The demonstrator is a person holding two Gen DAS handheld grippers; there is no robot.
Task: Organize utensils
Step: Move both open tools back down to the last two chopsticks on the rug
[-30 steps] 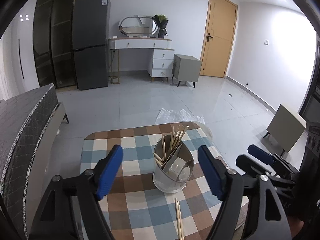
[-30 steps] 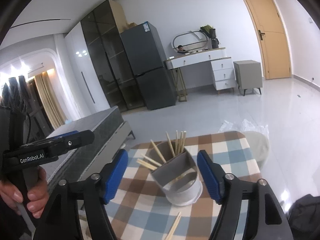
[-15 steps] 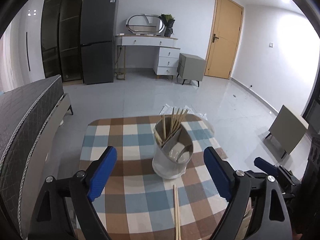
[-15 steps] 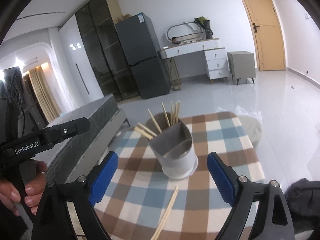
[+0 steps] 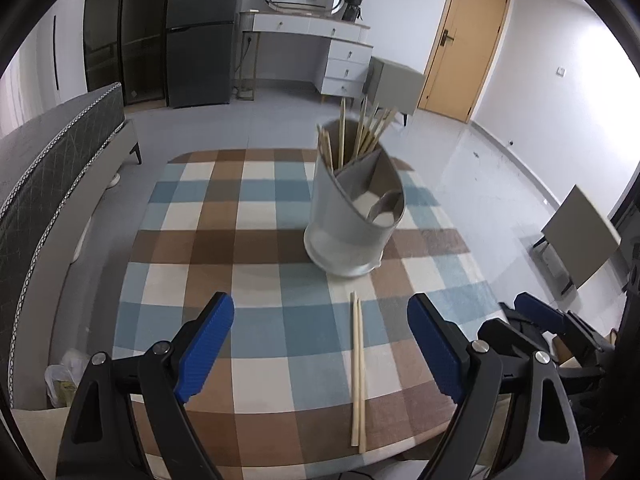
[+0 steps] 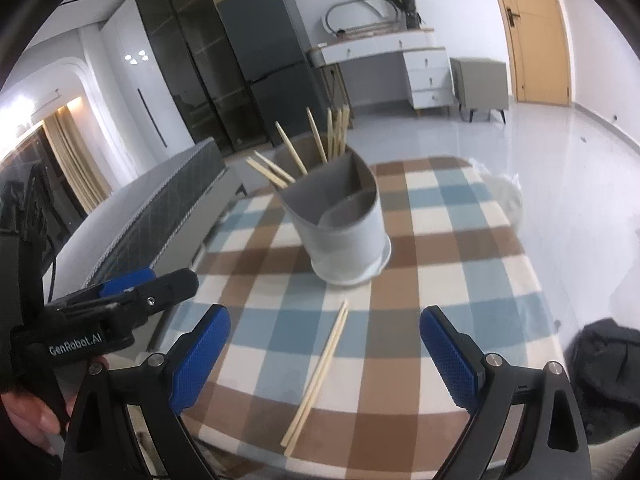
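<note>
A grey divided utensil holder [image 5: 352, 216] [image 6: 344, 232] stands on the checked table [image 5: 224, 248] [image 6: 472, 264], with several wooden chopsticks [image 5: 360, 136] [image 6: 320, 144] upright in its far compartment. A loose pair of chopsticks [image 5: 357, 372] [image 6: 318, 376] lies flat on the cloth in front of the holder. My left gripper [image 5: 320, 344] hangs open above the near table edge, the loose pair lying below the gap. My right gripper [image 6: 324, 352] is open too, over the same pair. Nothing is held by either. The left gripper [image 6: 132, 292] also shows at the right wrist view's left.
A quilted grey bed [image 5: 44, 168] runs along the table's left side. A small side table [image 5: 580, 236] stands on the floor at the right. A dark bag [image 6: 608, 356] lies on the floor by the table's right edge. Fridge, dresser and door stand far back.
Both grippers have come down and nearer the table, tilting more downward, and their jaws stand wider apart. The holder and the loose chopsticks have not moved.
</note>
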